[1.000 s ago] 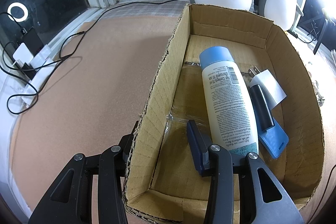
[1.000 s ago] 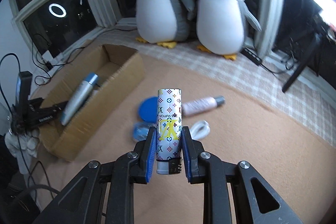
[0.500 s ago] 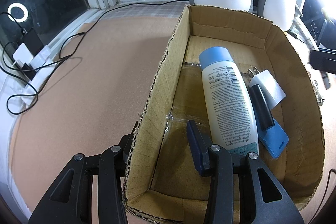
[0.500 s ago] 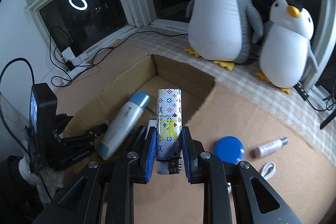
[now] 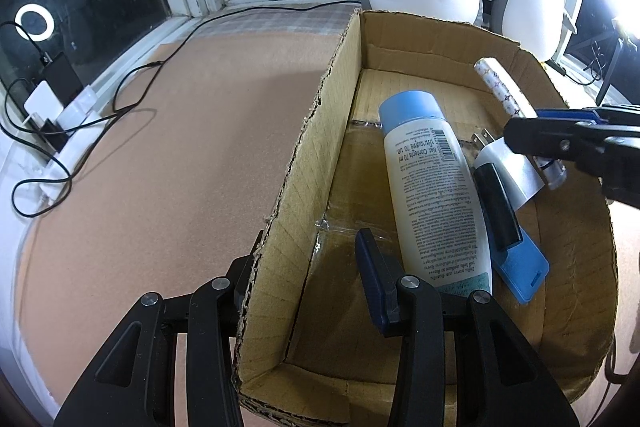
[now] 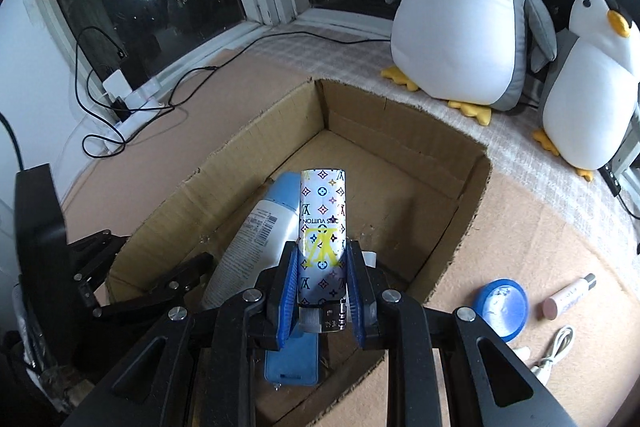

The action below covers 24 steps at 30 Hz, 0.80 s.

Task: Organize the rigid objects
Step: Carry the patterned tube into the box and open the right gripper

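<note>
My right gripper (image 6: 322,263) is shut on a white patterned lighter (image 6: 322,223) and holds it over the open cardboard box (image 6: 404,131); the lighter also shows in the left wrist view (image 5: 504,91). The box (image 5: 308,147) holds a white bottle with a blue cap (image 5: 432,179), a white plug adapter (image 5: 508,163), a black bar (image 5: 498,207) and a flat blue item (image 5: 520,267). My left gripper (image 5: 304,267) straddles the box's left wall, one finger inside and one outside, with a gap around the wall.
Two plush penguins (image 6: 460,11) stand behind the box. A blue round lid (image 6: 502,307), a pink tube (image 6: 568,297) and a white cable (image 6: 554,351) lie right of the box. Black cables and a power strip (image 5: 60,147) lie at the left by the window.
My right gripper has carried the lighter from the open floor to over the box, and it now shows in the left wrist view. My left gripper has not moved.
</note>
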Available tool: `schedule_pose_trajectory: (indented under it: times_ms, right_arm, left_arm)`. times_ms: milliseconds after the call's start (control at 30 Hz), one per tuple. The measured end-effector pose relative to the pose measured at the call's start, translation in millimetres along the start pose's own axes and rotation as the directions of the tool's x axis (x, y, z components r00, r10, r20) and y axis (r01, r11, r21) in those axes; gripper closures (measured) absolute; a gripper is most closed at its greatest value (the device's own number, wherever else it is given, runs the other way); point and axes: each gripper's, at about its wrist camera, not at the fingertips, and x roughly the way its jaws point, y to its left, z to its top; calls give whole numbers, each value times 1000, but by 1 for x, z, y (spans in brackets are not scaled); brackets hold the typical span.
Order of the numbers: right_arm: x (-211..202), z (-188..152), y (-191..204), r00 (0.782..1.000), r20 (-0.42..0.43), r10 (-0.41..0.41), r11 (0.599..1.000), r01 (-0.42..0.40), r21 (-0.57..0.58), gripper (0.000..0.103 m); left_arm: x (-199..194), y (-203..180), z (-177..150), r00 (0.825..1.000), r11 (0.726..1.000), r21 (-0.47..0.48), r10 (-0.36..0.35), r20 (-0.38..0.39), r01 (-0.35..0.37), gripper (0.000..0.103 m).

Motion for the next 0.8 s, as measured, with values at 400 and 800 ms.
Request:
schedule_pose_trajectory:
  times_ms: [400, 800]
  right_arm:
    - [2, 2, 2, 1000, 14, -8, 1000, 8, 16, 50]
    - [-11, 0, -2, 999, 42, -8, 999, 6, 49, 44]
  left_arm:
    - [0, 1, -1, 1000, 1000, -1, -2, 1, 2, 62]
    - [0, 1, -1, 1000, 1000, -3, -2, 1, 2, 62]
